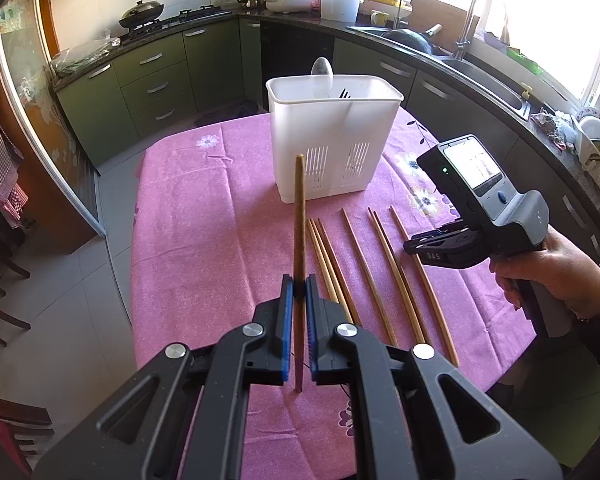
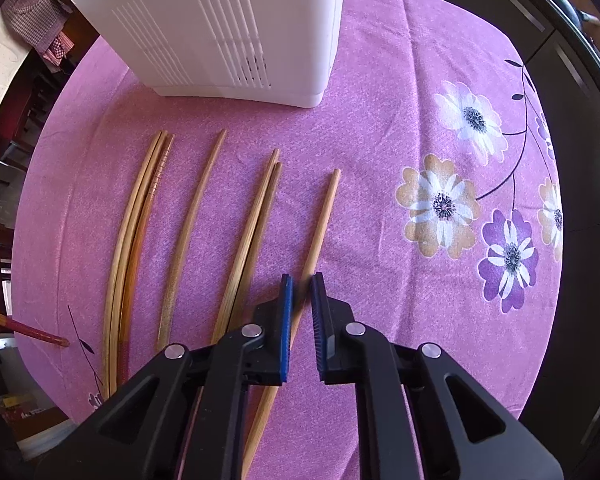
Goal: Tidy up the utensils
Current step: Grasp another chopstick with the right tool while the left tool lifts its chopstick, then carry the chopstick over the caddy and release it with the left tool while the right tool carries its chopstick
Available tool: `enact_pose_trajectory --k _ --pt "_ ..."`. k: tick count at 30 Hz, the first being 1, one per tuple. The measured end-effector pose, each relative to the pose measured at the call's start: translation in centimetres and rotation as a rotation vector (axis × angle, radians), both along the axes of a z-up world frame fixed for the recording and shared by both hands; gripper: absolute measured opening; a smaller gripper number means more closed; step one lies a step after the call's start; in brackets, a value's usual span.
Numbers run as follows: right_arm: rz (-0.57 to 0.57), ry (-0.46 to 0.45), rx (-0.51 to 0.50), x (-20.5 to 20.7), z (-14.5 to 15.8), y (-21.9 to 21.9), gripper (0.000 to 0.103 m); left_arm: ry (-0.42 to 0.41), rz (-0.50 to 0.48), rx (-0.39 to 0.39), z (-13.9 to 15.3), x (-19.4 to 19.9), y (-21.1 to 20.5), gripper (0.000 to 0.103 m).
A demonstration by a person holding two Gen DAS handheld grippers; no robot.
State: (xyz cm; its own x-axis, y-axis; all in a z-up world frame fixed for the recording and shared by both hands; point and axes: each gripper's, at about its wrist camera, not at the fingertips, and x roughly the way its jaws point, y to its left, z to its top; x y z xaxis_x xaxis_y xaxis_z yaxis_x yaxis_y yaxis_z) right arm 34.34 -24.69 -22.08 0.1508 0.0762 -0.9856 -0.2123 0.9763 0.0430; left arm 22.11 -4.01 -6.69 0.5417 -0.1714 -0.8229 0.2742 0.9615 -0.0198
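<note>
My left gripper [image 1: 299, 280] is shut on a brown chopstick [image 1: 299, 216] and holds it above the pink tablecloth [image 1: 204, 216], in front of the white utensil basket [image 1: 332, 136]. The basket holds a spoon [image 1: 322, 74] and a fork. Several wooden chopsticks [image 1: 372, 276] lie in a row on the cloth to the right. My right gripper [image 2: 301, 278] hovers low over the rightmost chopstick [image 2: 320, 224], its jaws slightly apart around it. The right gripper also shows in the left wrist view [image 1: 412, 246]. The basket [image 2: 220, 28] stands beyond the chopsticks.
The table [image 2: 420, 60] is round with flower prints on its right side. Dark chairs [image 1: 0, 280] stand at its left. Green kitchen cabinets [image 1: 156, 76], a stove and a sink [image 1: 480, 72] run along the back.
</note>
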Motion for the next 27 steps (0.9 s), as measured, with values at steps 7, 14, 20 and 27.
enact_pose_trajectory --k 7,14,20,27 --pt "0.011 -0.047 0.065 -1.0 1.3 -0.5 0.007 -0.003 0.007 0.001 0.1 -0.2 0.3 0.006" --pt "0.033 -0.235 0.174 -4.8 8.2 -2.6 0.007 -0.018 0.008 -0.002 0.7 -0.6 0.4 0.006" --pt "0.046 -0.405 0.230 -9.7 13.3 -5.0 0.007 -0.021 0.009 0.001 0.8 -0.9 0.5 0.006" --pt "0.048 -0.502 0.253 -14.7 14.9 -6.8 0.007 -0.025 0.013 0.004 0.9 -1.3 0.7 0.006"
